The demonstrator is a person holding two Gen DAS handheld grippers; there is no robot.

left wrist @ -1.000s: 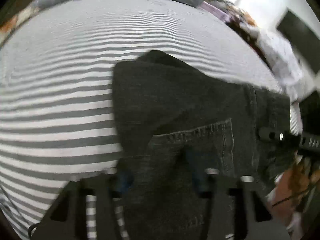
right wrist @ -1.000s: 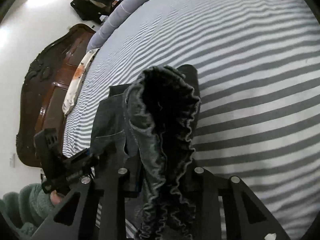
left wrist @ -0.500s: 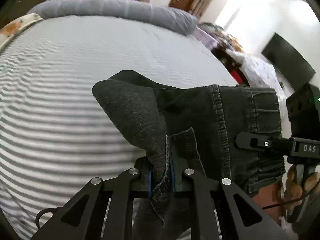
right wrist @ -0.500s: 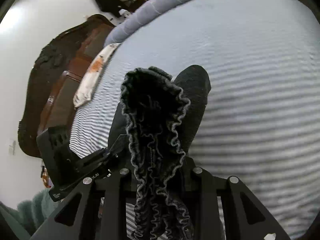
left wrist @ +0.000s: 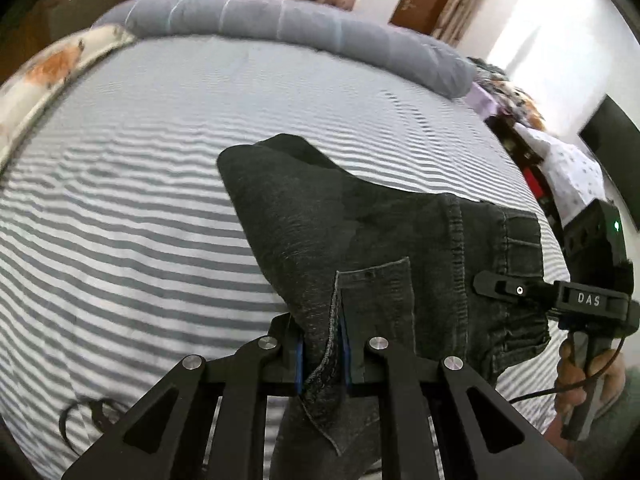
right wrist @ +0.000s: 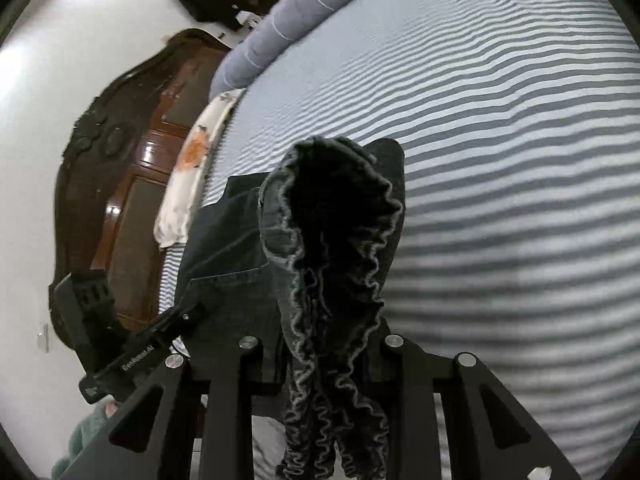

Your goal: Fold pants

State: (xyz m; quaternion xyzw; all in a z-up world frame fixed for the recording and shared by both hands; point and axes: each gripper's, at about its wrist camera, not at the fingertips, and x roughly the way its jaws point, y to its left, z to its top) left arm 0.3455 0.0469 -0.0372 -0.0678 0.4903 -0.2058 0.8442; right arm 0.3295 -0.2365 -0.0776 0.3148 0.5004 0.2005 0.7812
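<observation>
free: striped bedsheet (left wrist: 140, 220) wide open 9 to 12 o'clock | blocked: grey bolster (left wrist: 280, 20) along 12, floral pillow (left wrist: 52, 68) at 10, wooden headboard (right wrist: 120, 184) beyond

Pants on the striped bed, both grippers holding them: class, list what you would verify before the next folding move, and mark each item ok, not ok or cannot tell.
1. Left gripper shut on the pants, at the pocket edge: ok.
2. Right gripper shut on the ruffled waistband: ok.
3. Pants lifted off the bed near the grippers: ok.
4. Far end of the pants lying flat: cannot tell.
5. Striped sheet ahead bare for laying down: ok.
6. Fabric between the grippers taut, without wrinkles: not ok, it sags and bunches.
</observation>
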